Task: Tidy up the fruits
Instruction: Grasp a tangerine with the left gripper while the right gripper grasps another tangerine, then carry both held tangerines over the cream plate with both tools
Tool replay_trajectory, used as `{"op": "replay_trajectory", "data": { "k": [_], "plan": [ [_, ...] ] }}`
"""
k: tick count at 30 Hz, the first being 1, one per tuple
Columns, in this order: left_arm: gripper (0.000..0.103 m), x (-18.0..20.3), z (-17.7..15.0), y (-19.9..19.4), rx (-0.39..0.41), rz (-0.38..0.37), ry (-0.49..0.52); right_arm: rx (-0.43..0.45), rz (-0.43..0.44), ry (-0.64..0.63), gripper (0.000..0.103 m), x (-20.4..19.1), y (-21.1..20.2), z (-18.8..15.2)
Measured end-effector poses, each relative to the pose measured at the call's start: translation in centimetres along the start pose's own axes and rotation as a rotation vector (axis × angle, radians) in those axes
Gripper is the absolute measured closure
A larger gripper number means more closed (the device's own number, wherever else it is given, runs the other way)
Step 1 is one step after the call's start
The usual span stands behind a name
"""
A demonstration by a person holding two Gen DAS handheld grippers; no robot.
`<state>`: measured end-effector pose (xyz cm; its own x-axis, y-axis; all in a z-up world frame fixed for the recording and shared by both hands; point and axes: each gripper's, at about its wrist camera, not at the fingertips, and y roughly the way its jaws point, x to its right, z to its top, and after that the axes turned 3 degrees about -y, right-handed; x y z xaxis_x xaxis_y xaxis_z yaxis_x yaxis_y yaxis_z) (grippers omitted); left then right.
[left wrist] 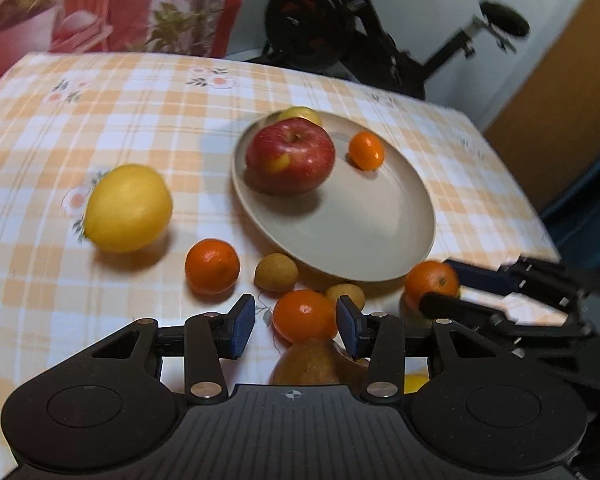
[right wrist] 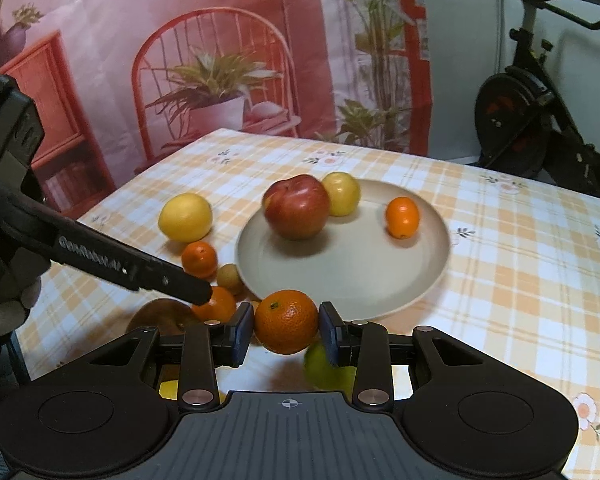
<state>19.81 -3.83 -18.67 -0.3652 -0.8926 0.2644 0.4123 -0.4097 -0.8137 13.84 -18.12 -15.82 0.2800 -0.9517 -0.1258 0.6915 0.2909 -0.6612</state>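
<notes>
— While the right gripper (right wrist: 287, 334) sits at lower centre of its own view, what is between its blue pads?
— A mandarin (right wrist: 286, 321), pinched on both sides by the pads, just in front of the near rim of the beige plate (right wrist: 340, 276). Whether it is off the cloth I cannot tell. A green fruit (right wrist: 324, 368) shows blurred just under it, by the right pad.

— And the left gripper (left wrist: 296, 326)?
— Spread, its pads apart. A second mandarin (left wrist: 304, 315) lies between them on the checked tablecloth (left wrist: 140, 112); the right pad is just beside it, the left pad clear of it.

— What is on the plate?
— A red apple (left wrist: 290, 155) at its far left, a yellow-green fruit (right wrist: 342, 193) behind and touching it, and a small orange kumquat (left wrist: 366, 150) apart to the right.

— Off the plate?
— A lemon (left wrist: 129, 207) at centre left of the left wrist view, a third mandarin (left wrist: 212, 266) below it, two small tan fruits (left wrist: 276, 272) near the plate's near edge, and a brownish fruit (left wrist: 312, 364) close under the left gripper.
</notes>
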Motion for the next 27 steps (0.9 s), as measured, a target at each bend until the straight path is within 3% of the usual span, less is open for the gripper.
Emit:
{"op": "replay_trajectory", "data": {
  "k": [10, 27],
  "plan": [
    [0.054, 2.0, 0.3, 1.1, -0.073, 0.054, 0.187, 0.034, 0.004, 0.021, 0.070, 0.8, -0.5, -0.2],
    [0.057, 3.5, 0.1, 2.3, -0.131, 0.108, 0.266, 0.059, 0.001, 0.039, 0.070, 1.3, -1.2, -0.3]
  ]
}}
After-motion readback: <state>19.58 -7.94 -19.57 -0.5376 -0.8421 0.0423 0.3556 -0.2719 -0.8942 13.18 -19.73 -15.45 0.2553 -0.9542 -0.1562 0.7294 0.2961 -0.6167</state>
